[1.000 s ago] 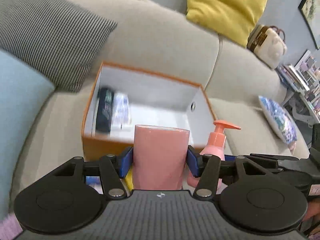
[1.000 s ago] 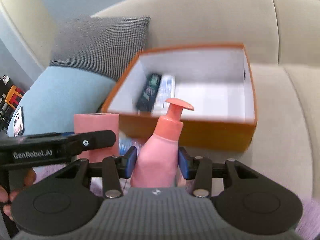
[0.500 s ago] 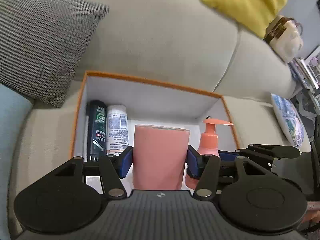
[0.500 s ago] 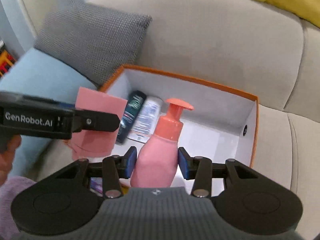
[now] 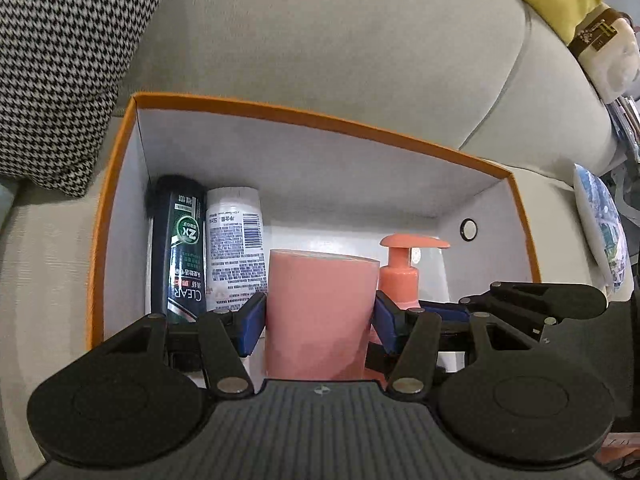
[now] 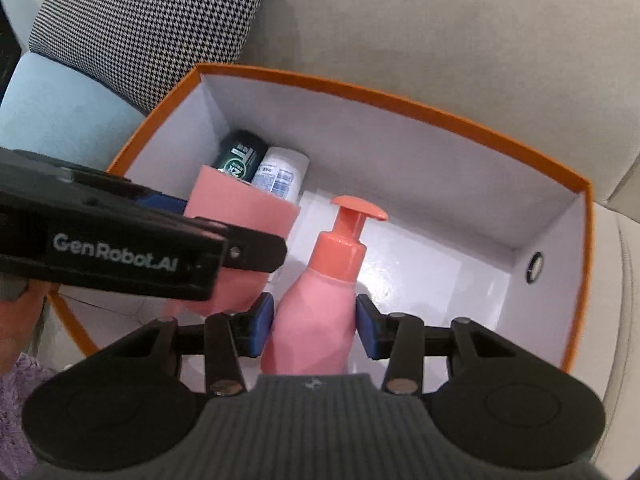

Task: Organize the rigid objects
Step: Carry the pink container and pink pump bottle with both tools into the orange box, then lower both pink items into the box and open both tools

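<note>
A beige sofa (image 5: pixel 340 60) carries an orange box (image 6: pixel 400 98) with white inner walls, a houndstooth cushion (image 6: pixel 148 20) at its far left. Inside, along the left wall, lie a dark green bottle (image 5: pixel 182 252) and a white bottle (image 5: pixel 236 240), side by side. The left gripper (image 5: pixel 318 316) is clamped on a pink cup (image 5: pixel 320 312), upright, just right of the white bottle; the right gripper (image 6: pixel 314 322) is clamped on a pink pump bottle (image 6: pixel 320 316), upright over the box's bare floor. The two grippers sit close together, so lowering both at once risks their fingers colliding, or the cup nudging the lying bottles. Releasing either item before it rests on the floor could tip it.
</note>
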Demonstrator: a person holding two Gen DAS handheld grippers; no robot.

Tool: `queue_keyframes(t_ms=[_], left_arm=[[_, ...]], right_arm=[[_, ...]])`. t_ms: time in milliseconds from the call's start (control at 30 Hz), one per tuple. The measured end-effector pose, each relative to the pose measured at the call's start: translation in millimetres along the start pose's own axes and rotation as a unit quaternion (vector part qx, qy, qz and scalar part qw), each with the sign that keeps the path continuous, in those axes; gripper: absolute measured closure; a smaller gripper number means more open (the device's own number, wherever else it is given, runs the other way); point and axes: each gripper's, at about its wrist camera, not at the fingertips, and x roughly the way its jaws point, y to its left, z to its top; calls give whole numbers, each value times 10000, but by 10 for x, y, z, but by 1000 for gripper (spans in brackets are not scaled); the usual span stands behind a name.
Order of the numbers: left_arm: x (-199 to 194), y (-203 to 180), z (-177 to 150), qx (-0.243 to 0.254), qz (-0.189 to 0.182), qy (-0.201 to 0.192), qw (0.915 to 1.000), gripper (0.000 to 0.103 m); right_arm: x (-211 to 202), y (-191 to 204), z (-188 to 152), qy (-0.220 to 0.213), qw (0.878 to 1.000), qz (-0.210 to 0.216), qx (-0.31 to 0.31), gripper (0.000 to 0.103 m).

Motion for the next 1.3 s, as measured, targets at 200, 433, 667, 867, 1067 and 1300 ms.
queue_keyframes(t_ms=[200,433,667,867,1067,1300], left_arm=[[152,102,51,-45,77,144,9999,39],[342,128,189,-183,-27,297,9994,39],[516,54,327,-291,-156,253,9991,39],[649,6,397,-312,33,236,9992,39],[665,-19,422,-312,130,156,9993,30],[445,0,354,-158,32,92,9998,21]], right_arm=[[196,-18,80,110,9999,62,-45,57],[327,-30,139,213,9997,17,-100,57],[327,-179,148,333,9993,-105,-122,57],[425,-287,240,358,9993,-127,51,57],[480,-306,277,345,9994,-67,-10,57],[357,-403,256,171,9998,85,-68,45]])
